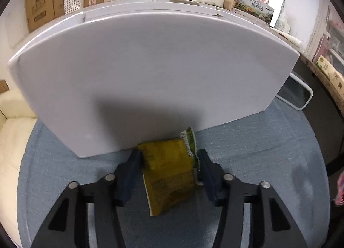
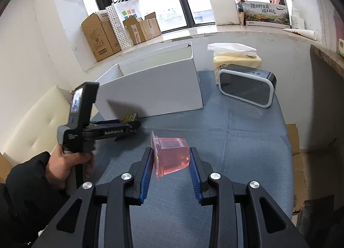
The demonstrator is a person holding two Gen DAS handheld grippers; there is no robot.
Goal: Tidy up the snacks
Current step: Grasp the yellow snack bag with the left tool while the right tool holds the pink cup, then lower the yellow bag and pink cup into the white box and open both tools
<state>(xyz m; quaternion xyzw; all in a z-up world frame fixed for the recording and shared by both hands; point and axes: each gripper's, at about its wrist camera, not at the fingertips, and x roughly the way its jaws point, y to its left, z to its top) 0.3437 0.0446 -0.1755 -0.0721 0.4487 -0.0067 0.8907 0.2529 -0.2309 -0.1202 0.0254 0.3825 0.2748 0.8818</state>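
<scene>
Gripping a yellow snack packet (image 1: 169,172) lengthwise toward the white box (image 1: 150,76), left fingers (image 1: 133,168), right fingers (image 2: 148,166) clasping sideways pink jelly cup (image 2: 172,155).

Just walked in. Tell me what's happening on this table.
A person is sorting snacks with a handheld gripper in each hand. The left gripper has its jaws closed on a yellow snack packet, low over the blue tablecloth right against the white box. The right gripper holds a pink jelly cup tipped on its side. Neither snack is in the box yet.
</scene>
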